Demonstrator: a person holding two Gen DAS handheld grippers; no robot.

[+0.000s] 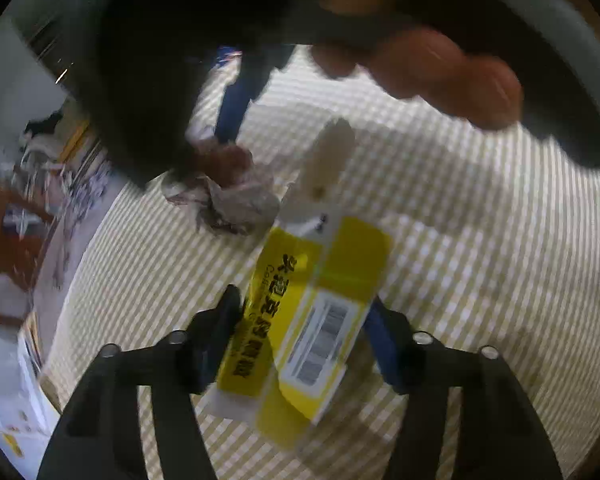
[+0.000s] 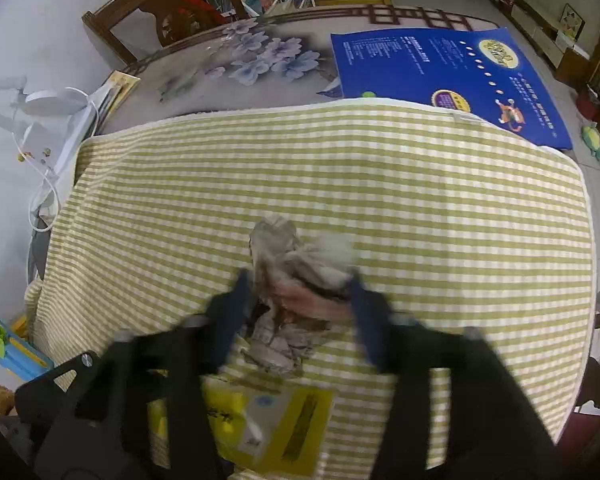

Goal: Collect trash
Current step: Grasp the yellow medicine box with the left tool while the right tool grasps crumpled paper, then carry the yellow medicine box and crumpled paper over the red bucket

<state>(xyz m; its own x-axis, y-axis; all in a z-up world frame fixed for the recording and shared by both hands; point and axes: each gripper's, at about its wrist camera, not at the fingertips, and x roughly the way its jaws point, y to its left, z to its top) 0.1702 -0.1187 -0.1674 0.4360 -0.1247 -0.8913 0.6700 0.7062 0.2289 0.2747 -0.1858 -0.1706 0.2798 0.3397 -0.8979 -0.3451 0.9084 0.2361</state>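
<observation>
A green-and-white checked cloth (image 2: pixel 380 184) covered the table, with a blue poster (image 2: pixel 452 76) beyond its far edge, a wooden chair (image 2: pixel 160 20) behind, and a white lamp (image 2: pixel 48 100) alongside.

Flattened yellow carton (image 1: pixel 308 320) and crumpled grey paper wad (image 2: pixel 296 280) lie near each other.

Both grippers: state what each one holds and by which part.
Left gripper grips the yellow box across its two long sides, near the barcode end. Right gripper closes around the crumpled paper at its middle.
</observation>
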